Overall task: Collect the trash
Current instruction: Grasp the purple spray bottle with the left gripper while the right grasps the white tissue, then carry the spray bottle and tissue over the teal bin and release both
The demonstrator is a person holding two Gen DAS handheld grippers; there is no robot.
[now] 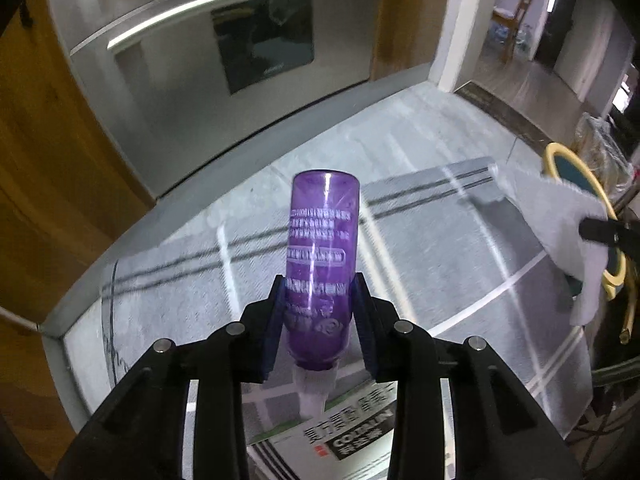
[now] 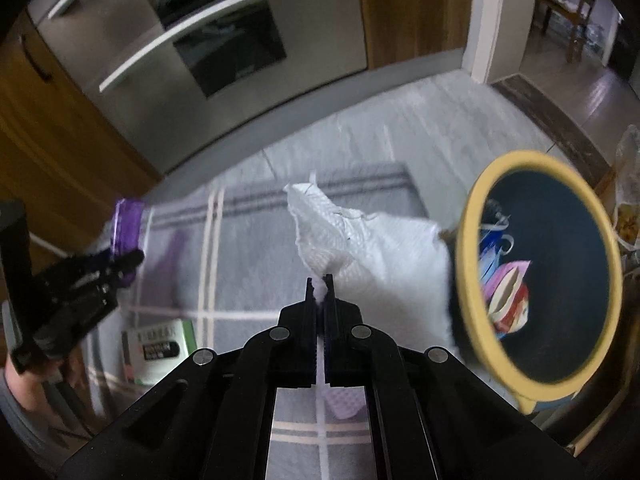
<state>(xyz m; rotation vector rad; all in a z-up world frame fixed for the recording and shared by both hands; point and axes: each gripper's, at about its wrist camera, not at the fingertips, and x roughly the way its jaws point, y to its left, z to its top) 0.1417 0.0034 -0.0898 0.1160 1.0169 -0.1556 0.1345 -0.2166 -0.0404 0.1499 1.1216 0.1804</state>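
My left gripper (image 1: 319,286) is shut on a clear purple plastic bottle (image 1: 320,240), its base pointing away and its white neck toward the camera, held above a grey checked rug (image 1: 440,248). The right wrist view shows that same bottle (image 2: 127,224) and left gripper (image 2: 124,262) at the far left. My right gripper (image 2: 319,280) is shut on a crumpled white paper towel (image 2: 360,248), which hangs clear of the rug beside a yellow-rimmed bin (image 2: 472,216). The left wrist view shows the towel (image 1: 560,232) at the right, in front of the bin (image 1: 556,150).
A green and white box (image 2: 160,344) lies on the rug below the left gripper; the same box (image 1: 352,428) shows printed lettering. The bin holds colourful wrappers (image 2: 506,292). Steel oven fronts (image 1: 200,60) and wood cabinets (image 1: 48,152) stand behind. A doorway (image 1: 532,40) opens at the right.
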